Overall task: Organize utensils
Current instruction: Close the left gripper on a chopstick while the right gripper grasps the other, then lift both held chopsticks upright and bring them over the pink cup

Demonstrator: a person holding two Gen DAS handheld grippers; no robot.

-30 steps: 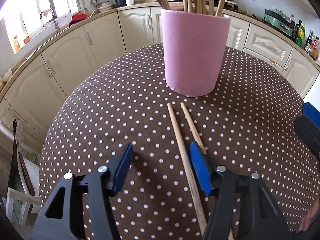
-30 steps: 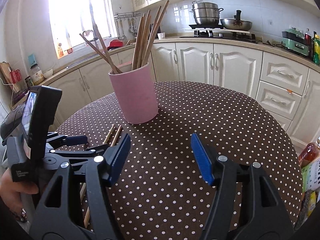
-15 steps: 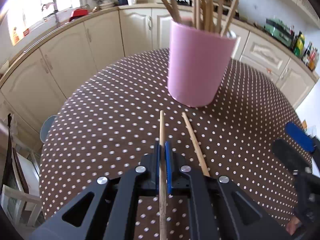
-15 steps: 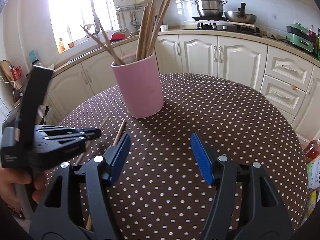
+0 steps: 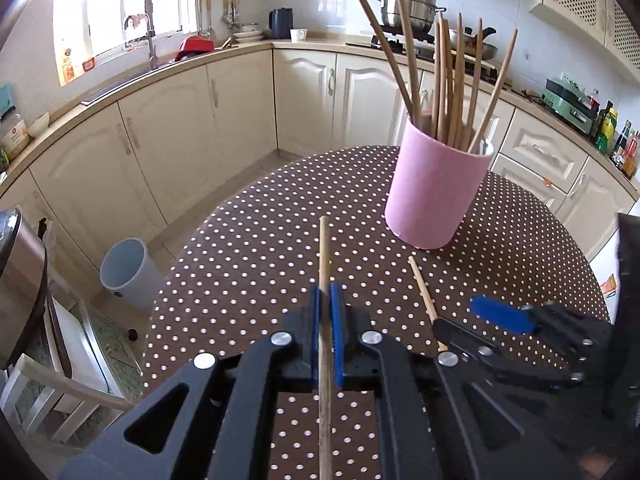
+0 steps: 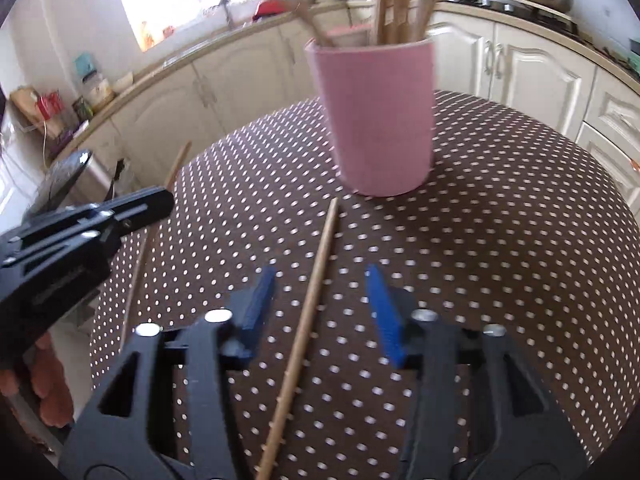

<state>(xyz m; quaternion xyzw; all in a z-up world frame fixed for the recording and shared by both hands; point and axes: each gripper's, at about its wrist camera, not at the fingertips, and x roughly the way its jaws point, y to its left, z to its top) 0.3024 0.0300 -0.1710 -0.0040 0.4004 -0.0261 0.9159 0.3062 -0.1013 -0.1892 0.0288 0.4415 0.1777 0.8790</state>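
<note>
A pink cup [image 5: 434, 190] holding several wooden chopsticks stands on the brown polka-dot table [image 5: 260, 240]. My left gripper [image 5: 325, 304] is shut on a wooden chopstick [image 5: 324, 252] and holds it above the table, left of the cup. In the right wrist view the left gripper [image 6: 160, 200] is at the left with its chopstick [image 6: 178, 164]. A second chopstick [image 6: 314, 280] lies on the table [image 6: 500, 240] in front of the pink cup [image 6: 376, 120]. My right gripper [image 6: 320, 280] is open and straddles this chopstick. It also shows in the left wrist view [image 5: 424, 296].
Cream kitchen cabinets [image 5: 168, 128] curve around behind the table. A grey bin [image 5: 126, 270] stands on the floor at the left. A stove with pots [image 5: 408, 8] is at the back. Bottles [image 5: 620, 140] stand on the right counter.
My left gripper closed on one chopstick and lifted it off the table. My right gripper moved left and down over the other chopstick, its jaws narrowing.
</note>
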